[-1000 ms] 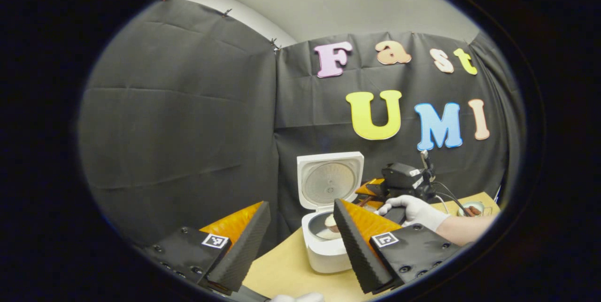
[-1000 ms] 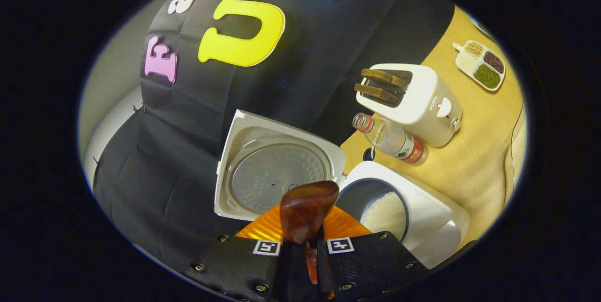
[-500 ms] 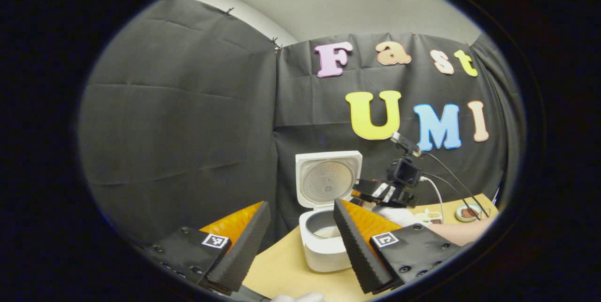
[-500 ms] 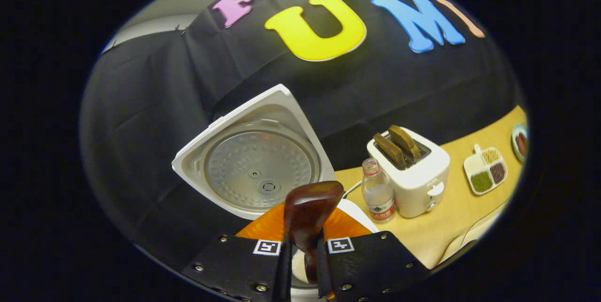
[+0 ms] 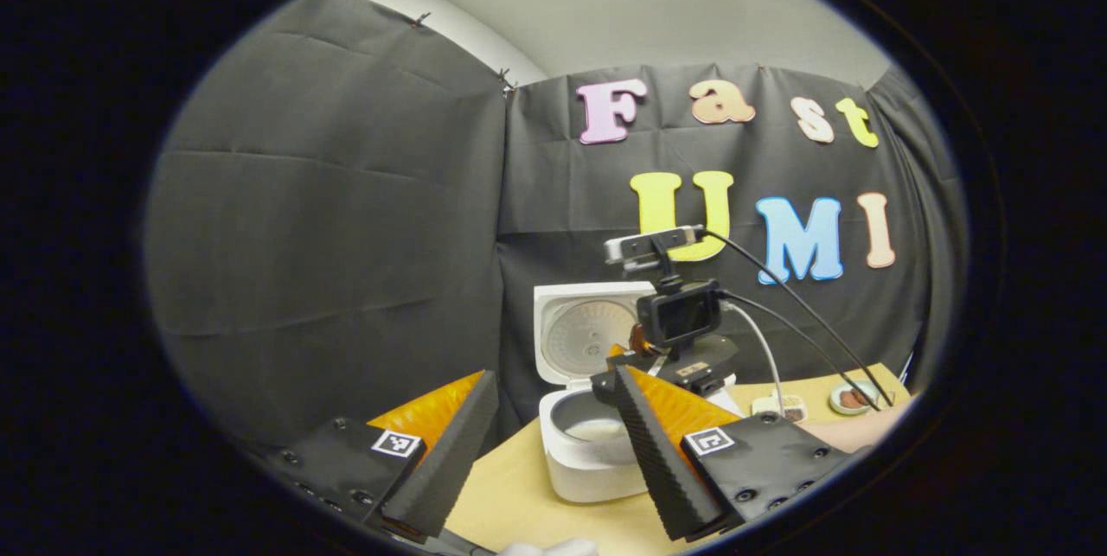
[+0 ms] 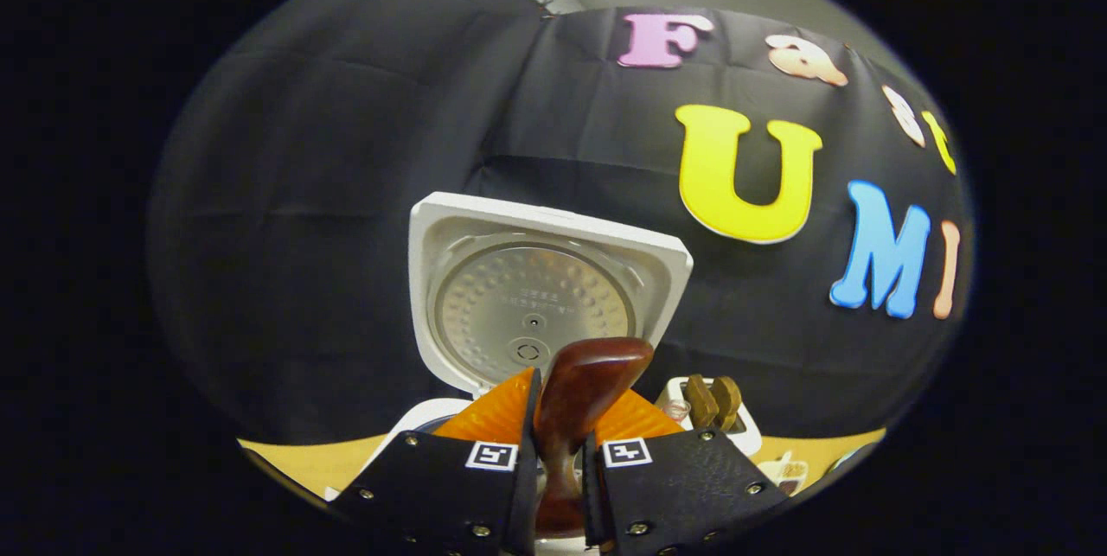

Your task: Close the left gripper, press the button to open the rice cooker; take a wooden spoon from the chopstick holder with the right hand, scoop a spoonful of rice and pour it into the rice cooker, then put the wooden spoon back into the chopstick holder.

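The white rice cooker (image 5: 588, 469) stands open on the wooden table, its lid (image 5: 584, 335) upright and white rice (image 5: 601, 429) in the pot. My left gripper (image 5: 553, 379) hangs open and empty in front of it, at the table's near edge. My right gripper (image 5: 670, 366), carrying a camera and cables, hovers just above the pot's right side. In the right gripper view, my right gripper (image 6: 560, 426) is shut on the dark wooden spoon (image 6: 597, 374). The spoon's bowl points up toward the lid (image 6: 536, 297), and no rice is visible on it.
A white toaster (image 6: 748, 433) with two toast slices (image 6: 713, 400) stands right of the cooker. Small dishes (image 5: 852, 399) sit at the table's far right. Black cables (image 5: 804, 314) trail from the right gripper. Bare table (image 5: 519, 495) lies before the cooker.
The right gripper has risen from over the pot and levelled out, turning the spoon's bowl upward; in the left gripper view it has shifted left in front of the lid. The left gripper has hardly moved.
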A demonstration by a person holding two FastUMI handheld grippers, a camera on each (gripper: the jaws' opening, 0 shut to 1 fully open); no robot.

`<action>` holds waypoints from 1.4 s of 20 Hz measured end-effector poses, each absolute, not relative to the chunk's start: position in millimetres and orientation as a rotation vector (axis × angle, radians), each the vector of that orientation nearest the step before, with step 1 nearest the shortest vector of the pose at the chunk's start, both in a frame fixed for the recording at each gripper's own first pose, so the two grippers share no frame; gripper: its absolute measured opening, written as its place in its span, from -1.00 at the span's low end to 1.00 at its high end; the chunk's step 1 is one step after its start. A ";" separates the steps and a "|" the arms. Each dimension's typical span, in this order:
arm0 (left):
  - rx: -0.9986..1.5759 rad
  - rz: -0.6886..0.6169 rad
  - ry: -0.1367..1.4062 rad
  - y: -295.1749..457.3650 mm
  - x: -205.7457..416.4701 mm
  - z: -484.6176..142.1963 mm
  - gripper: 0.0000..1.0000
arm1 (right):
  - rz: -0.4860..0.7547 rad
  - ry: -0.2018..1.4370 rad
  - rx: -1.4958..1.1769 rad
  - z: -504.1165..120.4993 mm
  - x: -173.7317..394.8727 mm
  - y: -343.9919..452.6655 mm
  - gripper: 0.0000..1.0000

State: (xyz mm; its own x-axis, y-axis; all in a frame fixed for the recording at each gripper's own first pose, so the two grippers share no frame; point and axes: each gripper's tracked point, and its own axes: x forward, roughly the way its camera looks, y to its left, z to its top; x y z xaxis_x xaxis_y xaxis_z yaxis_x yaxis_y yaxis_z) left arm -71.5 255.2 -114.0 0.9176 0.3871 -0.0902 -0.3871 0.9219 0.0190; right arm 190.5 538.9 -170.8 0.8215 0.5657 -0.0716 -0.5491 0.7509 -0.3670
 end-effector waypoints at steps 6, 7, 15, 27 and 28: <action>0.001 0.385 0.099 251.9 -69.6 -112.4 0.89 | 0.644 -0.104 -0.479 -173.9 184.9 544.6 -0.57; 0.003 0.383 0.098 251.1 -68.6 -111.7 0.87 | 0.648 -0.075 -0.441 -174.6 184.0 544.2 -0.56; 0.015 0.368 0.087 245.8 -66.9 -106.0 0.87 | 0.650 0.294 0.349 -155.5 173.0 534.7 -0.56; 0.020 0.254 0.063 190.9 -57.4 -86.0 0.89 | 0.430 0.310 0.638 -105.2 182.0 411.9 -0.56; 0.021 0.241 0.058 182.0 -57.6 -84.9 0.89 | 0.401 0.295 0.637 -96.1 179.8 391.5 -0.56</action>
